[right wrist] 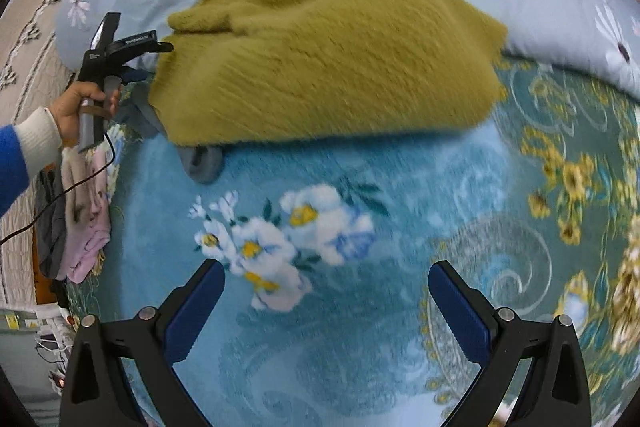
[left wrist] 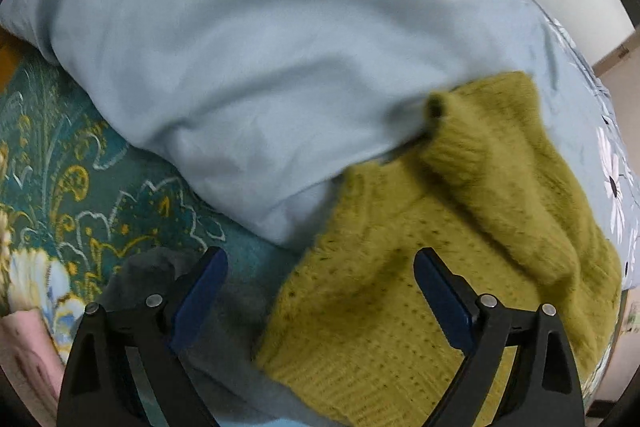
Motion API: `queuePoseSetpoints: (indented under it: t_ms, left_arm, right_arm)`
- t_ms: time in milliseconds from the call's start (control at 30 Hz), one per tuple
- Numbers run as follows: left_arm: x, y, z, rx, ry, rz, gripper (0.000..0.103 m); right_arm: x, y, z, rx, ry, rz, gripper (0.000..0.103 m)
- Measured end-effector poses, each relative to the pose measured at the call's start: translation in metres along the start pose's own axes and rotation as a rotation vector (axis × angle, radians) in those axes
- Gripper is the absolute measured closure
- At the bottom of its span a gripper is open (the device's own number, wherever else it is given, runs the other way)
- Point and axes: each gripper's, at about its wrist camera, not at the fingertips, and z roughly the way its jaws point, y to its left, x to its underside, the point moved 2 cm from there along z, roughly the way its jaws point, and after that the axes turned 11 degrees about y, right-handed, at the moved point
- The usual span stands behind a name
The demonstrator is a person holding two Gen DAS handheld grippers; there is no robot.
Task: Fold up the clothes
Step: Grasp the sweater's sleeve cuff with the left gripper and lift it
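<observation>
Hovering: left gripper (left wrist: 320, 263) spread | over sweater (left wrist: 420, 267) | bed blanket (right wrist: 360, 307)

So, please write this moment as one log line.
left gripper: open, over green sweater | right gripper: open, above floral blanket

A bedroom in a home is shown. A bed is covered by a teal blanket (right wrist: 360, 327) printed with white and yellow flowers, and a pale blue quilt (right wrist: 540, 7) with daisies is bunched along its far side. A plain blue pillow (left wrist: 260, 47) is seen on the blanket. A mustard sweater (right wrist: 328, 67) is laid out on it, and folded clothes (right wrist: 80, 219) are stacked at the bed's edge.
</observation>
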Motion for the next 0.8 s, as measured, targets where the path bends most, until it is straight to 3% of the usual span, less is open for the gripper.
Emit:
queuePoseSetpoints:
  t_ms: [100, 267, 433, 567, 800]
  left_arm:
    - [0.001, 0.001, 0.003, 0.029, 0.013, 0.001, 0.047]
    - [0.002, 0.003, 0.007, 0.076, 0.034, 0.003, 0.087]
    - [0.020, -0.011, -0.028, 0.088, -0.003, 0.083, 0.090]
    - [0.057, -0.021, -0.085, 0.203, -0.060, 0.084, 0.091]
    - [0.134, -0.046, -0.171, 0.338, -0.155, 0.069, 0.092]
  right_arm:
    - [0.008, -0.007, 0.007, 0.007, 0.024, 0.022, 0.000]
    - [0.000, -0.010, 0.003, 0.006, 0.018, 0.046, 0.000]
    - [-0.010, -0.001, -0.012, -0.010, -0.005, 0.035, 0.000]
    - [-0.014, 0.003, -0.029, -0.028, -0.033, 0.048, 0.000]
    - [-0.014, 0.004, -0.083, -0.061, -0.131, 0.080, 0.000]
